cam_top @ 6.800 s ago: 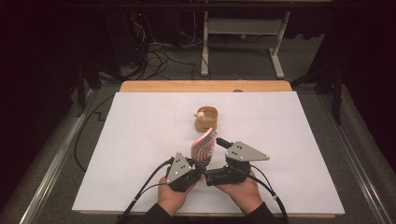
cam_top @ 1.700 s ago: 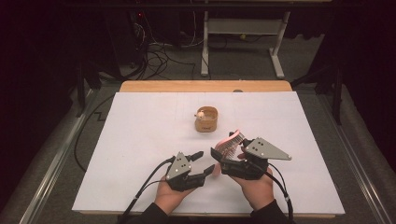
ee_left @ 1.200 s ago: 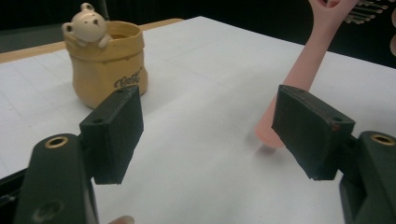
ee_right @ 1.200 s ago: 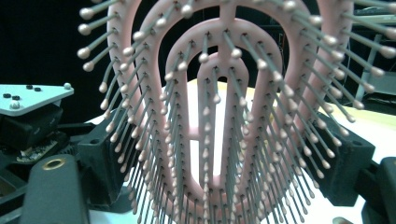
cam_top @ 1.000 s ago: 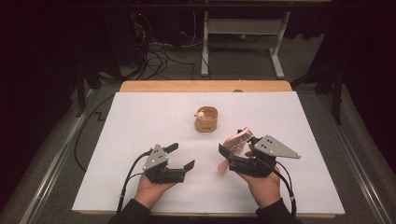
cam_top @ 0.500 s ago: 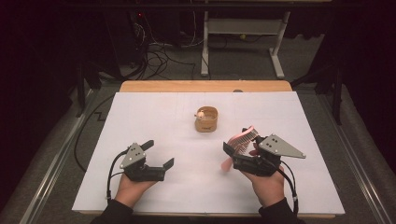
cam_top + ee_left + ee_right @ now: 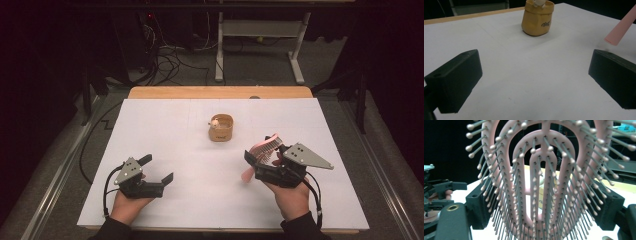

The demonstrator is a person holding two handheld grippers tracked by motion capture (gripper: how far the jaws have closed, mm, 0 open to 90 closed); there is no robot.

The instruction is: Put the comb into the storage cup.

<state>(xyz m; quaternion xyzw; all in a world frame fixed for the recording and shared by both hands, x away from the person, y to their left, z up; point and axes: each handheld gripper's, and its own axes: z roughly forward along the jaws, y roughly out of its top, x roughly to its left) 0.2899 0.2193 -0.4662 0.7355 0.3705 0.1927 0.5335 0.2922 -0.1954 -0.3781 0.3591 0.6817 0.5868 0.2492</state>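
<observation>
Hairbrush (image 7: 263,148), pink, vented, grey ball-tipped bristles: we find it clamped between the jaws of the right tongs (image 7: 260,160), raised off the worktop (image 7: 200,120) at its near right, handle end slanting down to the left. In the right gripper view its bristles (image 7: 541,195) face the camera. Left tongs (image 7: 155,170): jaws spread wide, nothing between them, at the near left, well apart from the brush. Tan pouch (image 7: 221,128) with a small figure inside stands mid-worktop, beyond both tongs.
</observation>
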